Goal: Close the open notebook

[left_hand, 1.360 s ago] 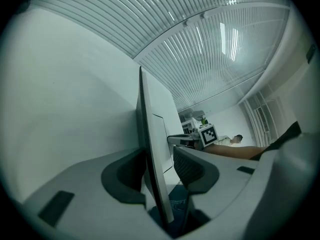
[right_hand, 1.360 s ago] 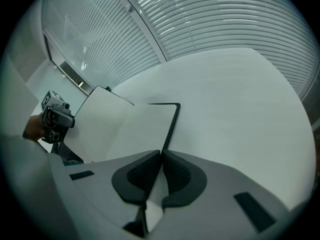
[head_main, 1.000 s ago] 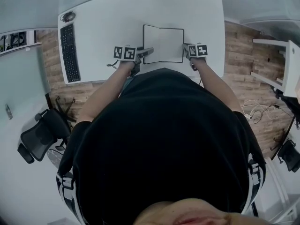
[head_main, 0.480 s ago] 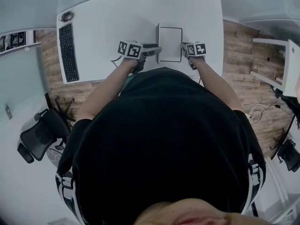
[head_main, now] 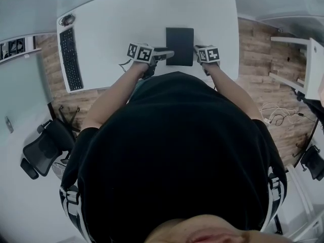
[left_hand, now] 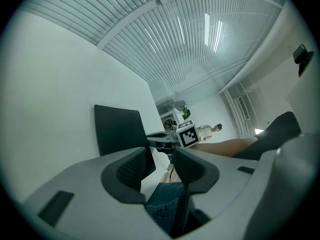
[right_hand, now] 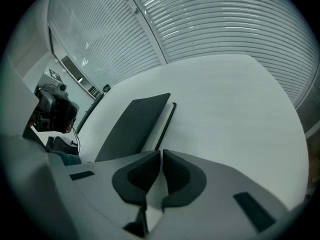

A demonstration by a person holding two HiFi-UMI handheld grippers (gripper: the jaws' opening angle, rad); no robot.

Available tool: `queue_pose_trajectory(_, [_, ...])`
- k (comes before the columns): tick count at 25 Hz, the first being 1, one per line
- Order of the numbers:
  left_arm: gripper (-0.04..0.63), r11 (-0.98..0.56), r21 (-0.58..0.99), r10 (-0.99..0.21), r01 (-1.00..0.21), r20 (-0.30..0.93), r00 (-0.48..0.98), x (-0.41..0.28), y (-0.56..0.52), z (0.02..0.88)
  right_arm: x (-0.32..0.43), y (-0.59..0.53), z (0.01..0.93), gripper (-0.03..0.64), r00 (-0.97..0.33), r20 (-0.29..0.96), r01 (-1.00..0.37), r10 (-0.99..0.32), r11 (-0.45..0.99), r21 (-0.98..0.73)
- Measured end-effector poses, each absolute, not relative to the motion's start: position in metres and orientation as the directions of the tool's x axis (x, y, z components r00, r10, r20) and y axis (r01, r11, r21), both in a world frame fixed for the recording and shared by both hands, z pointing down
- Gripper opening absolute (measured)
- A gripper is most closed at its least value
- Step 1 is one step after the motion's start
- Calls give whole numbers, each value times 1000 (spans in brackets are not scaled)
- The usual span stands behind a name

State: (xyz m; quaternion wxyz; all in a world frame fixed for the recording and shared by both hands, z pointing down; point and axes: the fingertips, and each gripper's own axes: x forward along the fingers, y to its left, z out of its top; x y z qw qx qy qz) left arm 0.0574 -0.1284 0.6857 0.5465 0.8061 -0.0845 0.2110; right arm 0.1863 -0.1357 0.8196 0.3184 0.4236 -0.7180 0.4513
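The notebook [head_main: 179,46] lies closed on the white desk [head_main: 116,24], its black cover up. It also shows in the left gripper view [left_hand: 117,129] and in the right gripper view [right_hand: 135,126], with its elastic band along one edge. My left gripper [head_main: 166,53] hovers at the notebook's near left corner, jaws apart and empty [left_hand: 164,159]. My right gripper [head_main: 198,52] sits at the notebook's right edge; its jaws [right_hand: 161,156] are closing to a thin slit with nothing between them.
A black keyboard [head_main: 70,59] lies along the desk's left end, with a small dark object [head_main: 66,19] beyond it. An office chair [head_main: 43,146] stands on the wood floor at left. White shelving [head_main: 304,65] is at right.
The notebook's left cover swung up and over to the right, and the book now lies closed. My left gripper moved right with it. The right gripper barely moved.
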Motion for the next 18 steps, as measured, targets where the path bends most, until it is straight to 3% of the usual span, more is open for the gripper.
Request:
queue_pose_trajectory(11, [183,-378,832,22,-405,445,895,50,-146,689,190,-134,812,44,-452,826,-891,-338,211,-402])
queue_pose_trajectory(18, [85,-400,791,-81,-463,472,878,37,-161,690,197,-143,793,44,-447,807,-894,-386,212,-394])
